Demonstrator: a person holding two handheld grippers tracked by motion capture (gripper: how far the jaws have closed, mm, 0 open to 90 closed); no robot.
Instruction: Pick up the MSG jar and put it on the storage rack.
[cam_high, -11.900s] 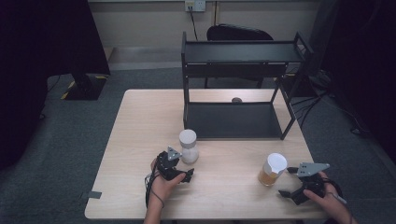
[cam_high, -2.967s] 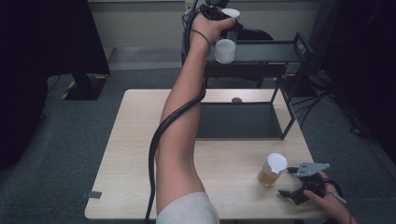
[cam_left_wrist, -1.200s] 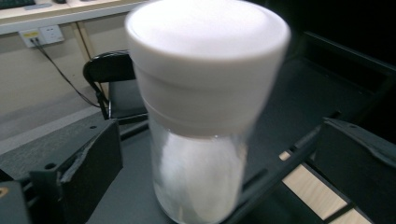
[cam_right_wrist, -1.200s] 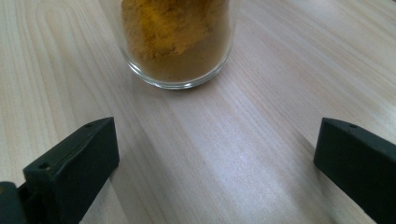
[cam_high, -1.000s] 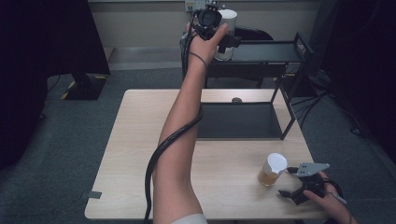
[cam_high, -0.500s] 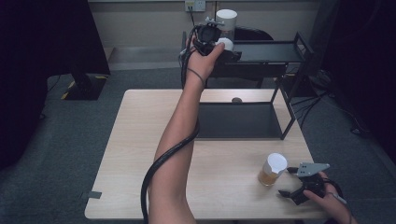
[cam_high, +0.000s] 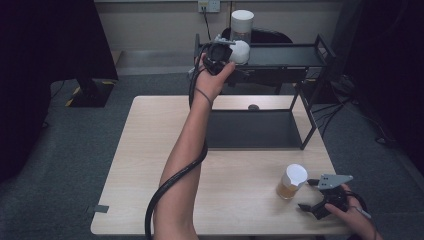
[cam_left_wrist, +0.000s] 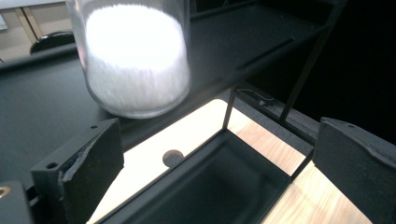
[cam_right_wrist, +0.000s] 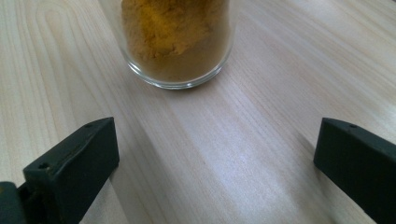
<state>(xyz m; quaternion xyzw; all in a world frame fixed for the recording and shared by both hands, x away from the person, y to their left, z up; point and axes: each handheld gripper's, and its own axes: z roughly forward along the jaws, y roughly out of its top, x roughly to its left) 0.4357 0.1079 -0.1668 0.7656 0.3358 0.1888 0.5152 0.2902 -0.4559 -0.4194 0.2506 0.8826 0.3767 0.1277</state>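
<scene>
At the upper centre of the high view the left gripper (cam_high: 222, 50) is held at the top shelf of the black rack (cam_high: 280, 55), its jaws spread wide and holding nothing. Just ahead of it, in the upper left of the left gripper view, the jar of white powder (cam_left_wrist: 135, 60) stands upright on that shelf, apart from both jaws. The jar is judged to be glass: stiff, smooth, fairly heavy with its filling and breakable if knocked off the shelf edge. A hold across the straight wall, at mid-height, is judged safest. The rack's thin uprights and the shelf rim stand close by and could be struck. Below, a small dark disc (cam_high: 253, 107) lies on the table (cam_high: 150, 150). At the lower right, a second jar of orange-brown powder (cam_high: 291, 181) with a white lid stands on the wood, and just right of it the right gripper (cam_high: 314, 200) rests with jaws wide apart, not touching it.
</scene>
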